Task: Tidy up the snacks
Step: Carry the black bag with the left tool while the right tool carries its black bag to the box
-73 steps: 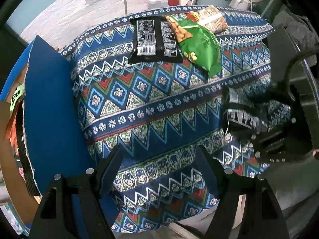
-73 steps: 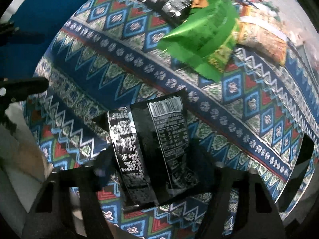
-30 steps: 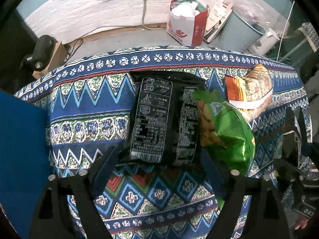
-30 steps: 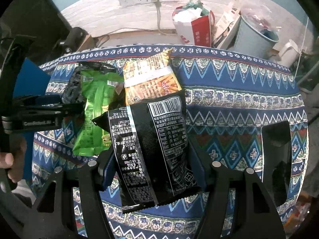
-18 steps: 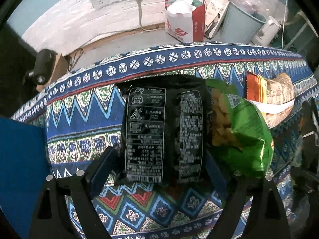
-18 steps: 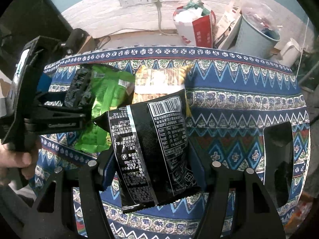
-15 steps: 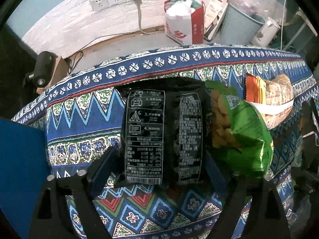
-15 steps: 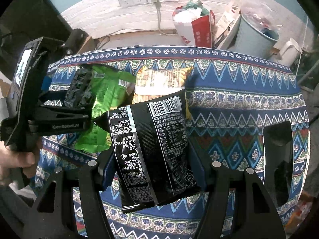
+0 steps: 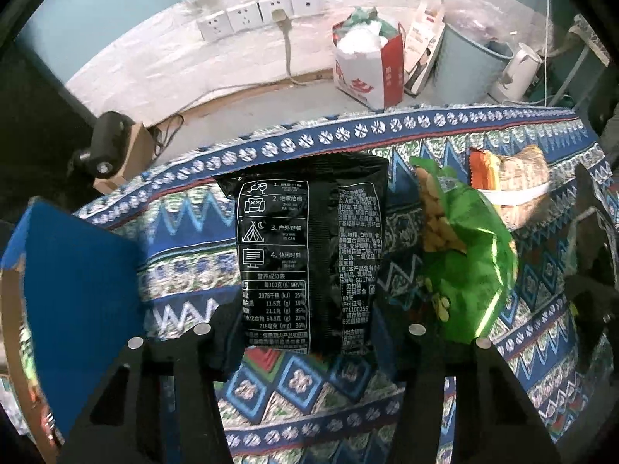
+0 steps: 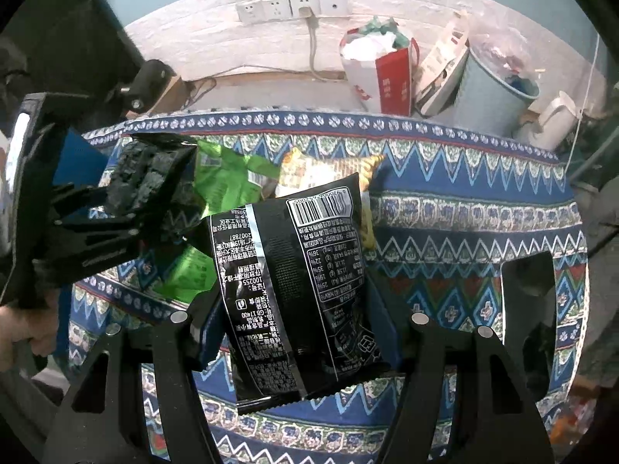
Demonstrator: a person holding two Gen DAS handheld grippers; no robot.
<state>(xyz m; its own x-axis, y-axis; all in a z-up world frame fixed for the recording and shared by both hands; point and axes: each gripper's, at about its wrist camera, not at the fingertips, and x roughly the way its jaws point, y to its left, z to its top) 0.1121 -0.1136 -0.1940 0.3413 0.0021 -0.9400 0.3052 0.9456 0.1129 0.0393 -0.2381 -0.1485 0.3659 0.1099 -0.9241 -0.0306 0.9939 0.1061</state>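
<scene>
In the left wrist view a black snack bag (image 9: 309, 251) with white print stands between the fingers of my left gripper (image 9: 305, 332). The jaws are closing, the pads press its lower end and it hangs above the patterned tablecloth (image 9: 294, 390). A green snack bag (image 9: 464, 255) and an orange one (image 9: 510, 181) lie to its right. My right gripper (image 10: 298, 321) is shut on a second black snack bag (image 10: 294, 270), held over the table. The right wrist view also shows the left gripper (image 10: 151, 185) with its bag, beside the green bag (image 10: 228, 181).
A blue board (image 9: 77, 301) stands at the table's left edge. Beyond the far edge, on the floor, are wall sockets (image 9: 255, 13), a red-and-white paper bag (image 9: 367, 65), a grey-blue bin (image 10: 491, 89) and a white kettle (image 9: 518, 65). A dark object (image 10: 530, 294) sits at the right.
The left gripper's jaws have narrowed onto the black bag and raised it off the cloth, away from the green bag. The right gripper and its bag have stayed put.
</scene>
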